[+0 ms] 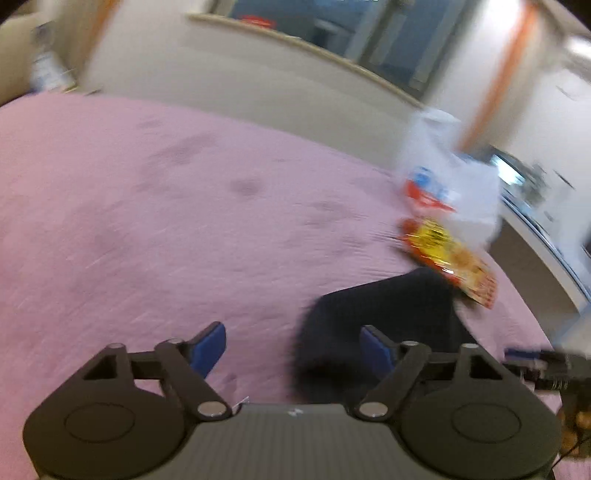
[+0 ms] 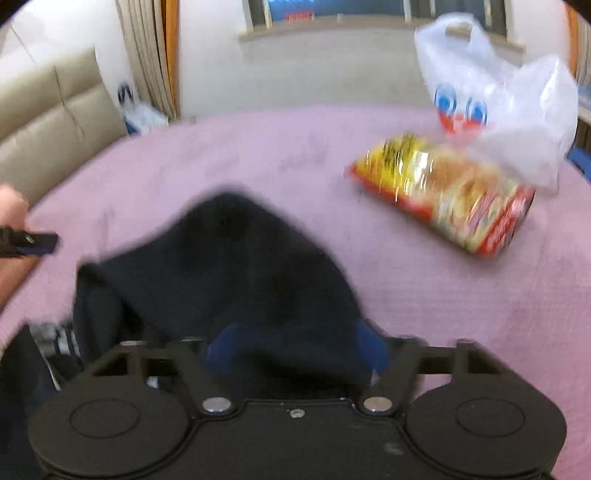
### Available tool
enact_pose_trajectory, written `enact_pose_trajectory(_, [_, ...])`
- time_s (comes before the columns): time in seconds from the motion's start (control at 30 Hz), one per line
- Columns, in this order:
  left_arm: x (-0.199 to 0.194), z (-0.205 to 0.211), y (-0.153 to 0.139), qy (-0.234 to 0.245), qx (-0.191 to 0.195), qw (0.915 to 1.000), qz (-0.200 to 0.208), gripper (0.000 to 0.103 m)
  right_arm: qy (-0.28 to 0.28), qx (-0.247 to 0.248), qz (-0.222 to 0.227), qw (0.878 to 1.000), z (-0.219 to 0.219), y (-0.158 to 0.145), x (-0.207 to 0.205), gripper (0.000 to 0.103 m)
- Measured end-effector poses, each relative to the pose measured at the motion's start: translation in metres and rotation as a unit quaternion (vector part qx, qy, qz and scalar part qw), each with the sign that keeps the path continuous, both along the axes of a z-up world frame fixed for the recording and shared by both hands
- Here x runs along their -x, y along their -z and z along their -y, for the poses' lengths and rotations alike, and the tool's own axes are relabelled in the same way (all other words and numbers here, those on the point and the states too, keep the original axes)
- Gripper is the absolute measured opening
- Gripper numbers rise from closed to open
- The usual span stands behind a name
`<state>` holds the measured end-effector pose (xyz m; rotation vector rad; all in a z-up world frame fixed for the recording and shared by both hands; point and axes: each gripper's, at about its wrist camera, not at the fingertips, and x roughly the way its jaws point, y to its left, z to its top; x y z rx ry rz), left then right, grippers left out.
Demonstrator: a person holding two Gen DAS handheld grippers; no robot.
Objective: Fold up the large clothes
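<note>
A dark navy garment (image 2: 229, 273) lies bunched on the pink bedspread (image 2: 461, 314). My right gripper (image 2: 295, 350) is open, its blue pads on either side of the garment's near edge, which drapes between them. In the left wrist view my left gripper (image 1: 293, 347) is open and empty above the pink bedspread (image 1: 147, 221), with the garment (image 1: 376, 314) just right of its middle. The right gripper's tip (image 1: 532, 363) shows at that view's right edge. Both views are motion-blurred.
A yellow-and-red snack bag (image 2: 443, 195) and a white plastic bag (image 2: 495, 96) lie on the far right of the bed. A beige headboard (image 2: 48, 125) stands at the left. A wall and window (image 2: 332, 11) lie beyond the bed.
</note>
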<state>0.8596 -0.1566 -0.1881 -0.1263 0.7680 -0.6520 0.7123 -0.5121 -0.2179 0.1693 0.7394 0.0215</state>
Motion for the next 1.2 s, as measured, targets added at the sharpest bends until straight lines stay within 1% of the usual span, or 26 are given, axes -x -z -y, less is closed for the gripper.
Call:
enact_pose_trajectory(0.03, [-0.008, 0.020, -0.001, 0.030, -0.015, 0.9994, 0.009, 0.082, -0.005, 0.004, 0.003, 1.000, 0.000, -0.004, -0.008, 0.086])
enact_pose_trajectory(0.1, [-0.023, 0.059, 0.002, 0.076, -0.058, 0.9951, 0.025, 0.082, -0.021, 0.017, -0.013, 1.000, -0.003, -0.005, -0.032, 0.086])
enact_pose_trajectory(0.17, [-0.040, 0.094, 0.012, 0.107, -0.103, 0.9887, 0.021, 0.082, -0.036, 0.028, -0.033, 0.998, -0.008, 0.000, -0.053, 0.086])
enact_pose_trajectory(0.23, [-0.054, 0.119, 0.021, 0.128, -0.137, 0.9822, 0.012, 0.082, -0.048, 0.034, -0.044, 0.997, -0.011, 0.009, -0.071, 0.086])
enact_pose_trajectory(0.3, [-0.061, 0.136, 0.032, 0.149, -0.151, 0.9772, 0.007, 0.082, -0.046, 0.037, -0.047, 0.997, -0.012, 0.018, -0.088, 0.086])
enact_pose_trajectory(0.37, [-0.067, 0.147, 0.042, 0.154, -0.165, 0.9743, -0.001, 0.082, -0.040, 0.036, -0.051, 0.997, -0.010, 0.026, -0.098, 0.086])
enact_pose_trajectory(0.43, [-0.077, 0.156, 0.052, 0.153, -0.159, 0.9751, -0.025, 0.080, -0.042, 0.027, -0.070, 0.996, -0.006, 0.036, -0.113, 0.087])
enact_pose_trajectory(0.5, [-0.083, 0.161, 0.060, 0.149, -0.152, 0.9759, -0.046, 0.059, -0.041, 0.013, -0.108, 0.993, -0.003, 0.049, -0.130, 0.086])
enact_pose_trajectory(0.53, [-0.083, 0.167, 0.062, 0.150, -0.156, 0.9753, -0.045, 0.041, -0.036, 0.002, -0.123, 0.992, -0.001, 0.055, -0.135, 0.085])
enact_pose_trajectory(0.57, [-0.077, 0.168, 0.060, 0.151, -0.160, 0.9752, -0.026, 0.018, -0.033, -0.010, -0.133, 0.990, -0.001, 0.059, -0.137, 0.069])
enact_pose_trajectory(0.6, [-0.071, 0.167, 0.056, 0.160, -0.157, 0.9744, -0.015, 0.009, -0.032, -0.017, -0.128, 0.991, -0.002, 0.057, -0.133, 0.040])
enact_pose_trajectory(0.63, [-0.064, 0.166, 0.050, 0.162, -0.156, 0.9745, -0.004, 0.009, -0.036, -0.020, -0.116, 0.992, -0.003, 0.052, -0.127, 0.023])
enact_pose_trajectory(0.67, [-0.056, 0.161, 0.043, 0.159, -0.154, 0.9751, 0.016, 0.009, -0.044, -0.021, -0.102, 0.994, -0.006, 0.044, -0.117, 0.008])
enact_pose_trajectory(0.73, [-0.032, 0.141, 0.020, 0.161, -0.128, 0.9775, 0.049, 0.009, -0.055, -0.004, -0.060, 0.997, -0.014, 0.022, -0.086, 0.008])
enact_pose_trajectory(0.8, [-0.001, 0.112, -0.010, 0.162, -0.077, 0.9809, 0.074, 0.009, -0.062, 0.012, -0.011, 0.998, -0.026, -0.011, -0.042, 0.007])
enact_pose_trajectory(0.83, [0.019, 0.097, -0.025, 0.166, -0.064, 0.9797, 0.092, 0.008, -0.066, 0.024, 0.012, 0.997, -0.032, -0.026, -0.021, 0.007])
enact_pose_trajectory(0.9, [0.061, 0.069, -0.053, 0.171, -0.048, 0.9760, 0.126, 0.008, -0.077, 0.051, 0.069, 0.993, -0.052, -0.064, 0.034, 0.006])
enact_pose_trajectory(0.97, [0.105, 0.043, -0.075, 0.174, -0.035, 0.9730, 0.147, 0.009, -0.087, 0.068, 0.106, 0.988, -0.072, -0.093, 0.080, 0.006])
enact_pose_trajectory(1.03, [0.146, 0.027, -0.089, 0.177, -0.043, 0.9688, 0.168, 0.009, -0.102, 0.085, 0.134, 0.982, -0.095, -0.117, 0.129, 0.006])
enact_pose_trajectory(1.1, [0.193, 0.007, -0.096, 0.177, -0.055, 0.9670, 0.175, 0.009, -0.122, 0.104, 0.145, 0.976, -0.120, -0.129, 0.173, 0.006])
enact_pose_trajectory(1.13, [0.211, -0.002, -0.095, 0.176, -0.059, 0.9674, 0.172, 0.010, -0.131, 0.114, 0.147, 0.974, -0.131, -0.131, 0.191, 0.007])
enact_pose_trajectory(1.17, [0.230, -0.011, -0.092, 0.177, -0.067, 0.9682, 0.163, 0.016, -0.140, 0.128, 0.146, 0.971, -0.142, -0.131, 0.211, 0.008])
enact_pose_trajectory(1.2, [0.251, -0.021, -0.084, 0.173, -0.086, 0.9693, 0.152, 0.020, -0.154, 0.149, 0.135, 0.967, -0.154, -0.126, 0.234, 0.017])
